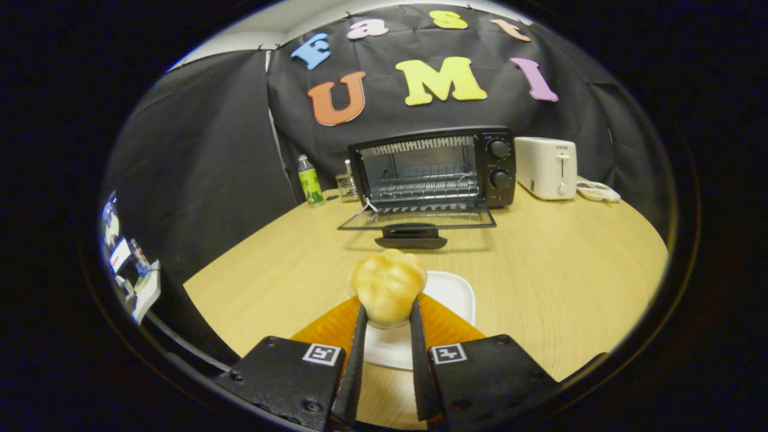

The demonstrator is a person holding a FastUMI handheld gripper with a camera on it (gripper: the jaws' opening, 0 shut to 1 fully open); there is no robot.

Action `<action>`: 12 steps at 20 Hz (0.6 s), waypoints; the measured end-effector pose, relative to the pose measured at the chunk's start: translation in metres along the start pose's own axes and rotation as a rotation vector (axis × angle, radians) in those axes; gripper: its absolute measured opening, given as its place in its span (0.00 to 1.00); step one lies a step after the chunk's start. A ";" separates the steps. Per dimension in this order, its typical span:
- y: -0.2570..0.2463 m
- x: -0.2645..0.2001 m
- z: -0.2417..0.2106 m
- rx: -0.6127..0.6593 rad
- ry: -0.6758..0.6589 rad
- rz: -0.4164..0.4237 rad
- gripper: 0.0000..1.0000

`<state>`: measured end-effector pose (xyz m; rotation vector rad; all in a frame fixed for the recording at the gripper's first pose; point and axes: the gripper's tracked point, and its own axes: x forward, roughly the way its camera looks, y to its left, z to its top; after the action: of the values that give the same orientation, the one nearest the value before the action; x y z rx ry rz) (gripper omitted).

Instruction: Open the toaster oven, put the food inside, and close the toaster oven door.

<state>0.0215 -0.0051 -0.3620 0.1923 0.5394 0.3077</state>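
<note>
My gripper [387, 312] is shut on a golden bread roll [388, 285], both fingers pressing its sides. The roll hangs just above a white square plate [454, 294] on the wooden table [540, 270]. Beyond the plate stands the black toaster oven [432, 169], its glass door [417, 219] folded down flat toward me with the handle [411, 236] at its front edge. The wire rack [427, 189] inside shows bare. Two knobs sit on the oven's right panel.
A white pop-up toaster [546, 167] stands right of the oven, with a small white item [596, 191] beside it. A green bottle [309, 180] and a clear holder [347, 183] stand left of the oven. The table's left edge drops off by the black cloth wall.
</note>
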 end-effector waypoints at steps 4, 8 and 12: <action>0.009 -0.003 0.051 0.140 -0.076 0.078 0.39; 0.008 0.014 0.101 0.326 -0.069 0.148 0.39; -0.011 0.055 0.143 0.416 -0.033 0.136 0.39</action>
<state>0.1448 -0.0113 -0.2712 0.6375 0.5541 0.3217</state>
